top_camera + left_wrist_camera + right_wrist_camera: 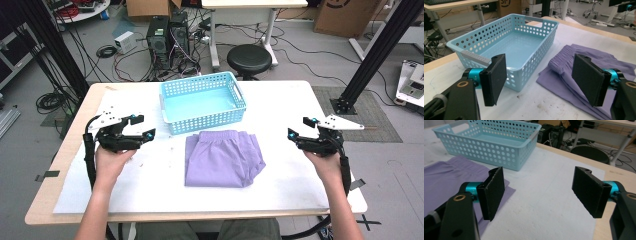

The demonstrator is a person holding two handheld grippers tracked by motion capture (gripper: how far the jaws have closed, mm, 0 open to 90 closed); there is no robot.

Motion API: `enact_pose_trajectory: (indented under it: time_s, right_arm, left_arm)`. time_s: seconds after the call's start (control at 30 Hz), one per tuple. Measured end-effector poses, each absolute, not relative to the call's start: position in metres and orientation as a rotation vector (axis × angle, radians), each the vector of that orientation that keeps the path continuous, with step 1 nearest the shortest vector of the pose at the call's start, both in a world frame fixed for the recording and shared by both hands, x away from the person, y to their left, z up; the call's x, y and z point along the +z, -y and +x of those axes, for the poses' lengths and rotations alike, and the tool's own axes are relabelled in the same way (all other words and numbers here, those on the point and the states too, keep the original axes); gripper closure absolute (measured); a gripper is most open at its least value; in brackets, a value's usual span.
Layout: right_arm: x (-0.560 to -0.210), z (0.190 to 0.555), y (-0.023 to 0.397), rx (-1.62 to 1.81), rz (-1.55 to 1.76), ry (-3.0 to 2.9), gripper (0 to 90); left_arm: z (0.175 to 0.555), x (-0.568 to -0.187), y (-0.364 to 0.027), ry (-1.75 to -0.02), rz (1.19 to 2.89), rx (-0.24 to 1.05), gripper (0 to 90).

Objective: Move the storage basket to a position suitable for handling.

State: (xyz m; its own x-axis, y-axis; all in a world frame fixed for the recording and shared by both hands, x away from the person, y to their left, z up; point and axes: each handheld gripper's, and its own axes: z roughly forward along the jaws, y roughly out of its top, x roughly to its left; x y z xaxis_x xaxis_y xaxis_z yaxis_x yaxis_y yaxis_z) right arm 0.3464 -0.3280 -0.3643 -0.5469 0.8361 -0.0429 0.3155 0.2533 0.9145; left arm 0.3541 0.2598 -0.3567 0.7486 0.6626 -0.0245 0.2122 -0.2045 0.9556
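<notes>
Both forearms come in from the near edge of the desk, spread wide apart. The left hand (111, 162) grips the left gripper (142, 127) from below, near the desk's left edge, its jaws pointing inward toward the middle. The right hand (324, 162) holds the right gripper (299, 127) the same way near the right edge, its jaws pointing inward. In both gripper views the black jaws stand wide apart with nothing between them. A black cable trails along each forearm.
</notes>
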Motion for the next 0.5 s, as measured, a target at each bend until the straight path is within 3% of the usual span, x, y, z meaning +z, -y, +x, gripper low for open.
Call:
enact_pose_trajectory:
  time_s: [0.5]
  right_arm:
    - [-0.373, 0.355, 0.332, 1.262, 1.119, -1.971, 26.9]
  left_arm:
    - [0.357, -0.368, -0.258, -0.727, 1.767, 0.448, 28.1]
